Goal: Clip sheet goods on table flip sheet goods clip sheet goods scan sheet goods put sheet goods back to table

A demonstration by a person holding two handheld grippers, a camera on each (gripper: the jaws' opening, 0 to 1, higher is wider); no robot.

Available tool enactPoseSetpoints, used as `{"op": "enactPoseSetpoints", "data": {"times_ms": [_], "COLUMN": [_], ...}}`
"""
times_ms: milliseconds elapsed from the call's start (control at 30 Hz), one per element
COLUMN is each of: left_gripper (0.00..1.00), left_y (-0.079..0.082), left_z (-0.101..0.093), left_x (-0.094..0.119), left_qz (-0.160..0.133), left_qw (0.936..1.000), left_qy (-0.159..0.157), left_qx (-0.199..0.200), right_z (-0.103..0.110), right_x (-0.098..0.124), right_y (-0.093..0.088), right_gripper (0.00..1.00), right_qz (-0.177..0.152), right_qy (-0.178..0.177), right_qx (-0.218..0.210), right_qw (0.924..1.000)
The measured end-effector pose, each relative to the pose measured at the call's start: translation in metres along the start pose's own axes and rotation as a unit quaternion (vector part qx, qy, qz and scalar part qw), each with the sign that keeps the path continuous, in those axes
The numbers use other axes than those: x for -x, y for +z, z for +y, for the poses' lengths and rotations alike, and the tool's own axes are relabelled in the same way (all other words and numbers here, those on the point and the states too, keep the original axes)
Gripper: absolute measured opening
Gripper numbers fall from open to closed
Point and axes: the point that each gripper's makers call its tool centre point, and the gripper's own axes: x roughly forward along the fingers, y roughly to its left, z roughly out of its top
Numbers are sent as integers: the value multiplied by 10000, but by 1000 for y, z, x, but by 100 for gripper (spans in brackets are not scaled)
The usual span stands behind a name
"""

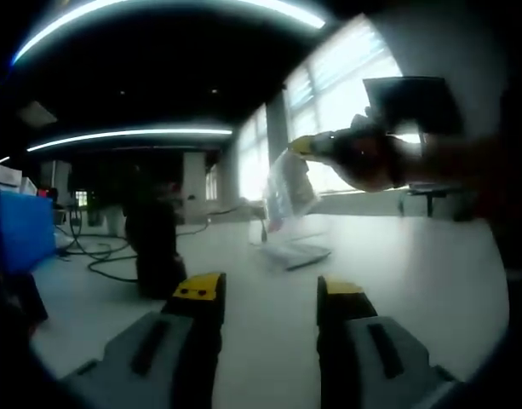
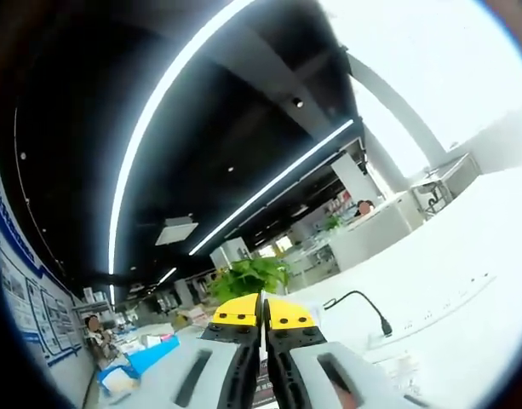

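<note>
Left gripper view: my left gripper (image 1: 270, 300), jaws wide apart and empty, sits at lower centre over the white worktop (image 1: 397, 273). My right gripper (image 1: 363, 153), upper right, holds the clear sheet goods (image 1: 288, 189) aloft at centre. Right gripper view: its jaws are pressed together at bottom centre.
</note>
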Motion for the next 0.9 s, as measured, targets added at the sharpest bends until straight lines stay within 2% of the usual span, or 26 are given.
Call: {"op": "enactPoseSetpoints", "data": {"times_ms": [200, 400, 667, 900], "left_gripper": [35, 35, 35, 35], "left_y": [0, 0, -1, -2], "left_z": [0, 0, 1, 0], "left_x": [0, 0, 0, -1], "left_qz": [6, 12, 22, 39], "left_qw": [10000, 10000, 10000, 10000], "left_qy": [-1, 6, 28, 20], "left_qx": [1, -12, -17, -33], "right_z": [-1, 6, 6, 8], "right_x": [-7, -14, -22, -26], "right_y": [-3, -10, -19, -19], "right_gripper": [0, 0, 0, 0], "right_qz": [-51, -43, -46, -140], "right_qy": [-8, 51, 52, 22], "right_qx": [-47, 130, 54, 498], "right_qw": [10000, 9999, 10000, 9987]}}
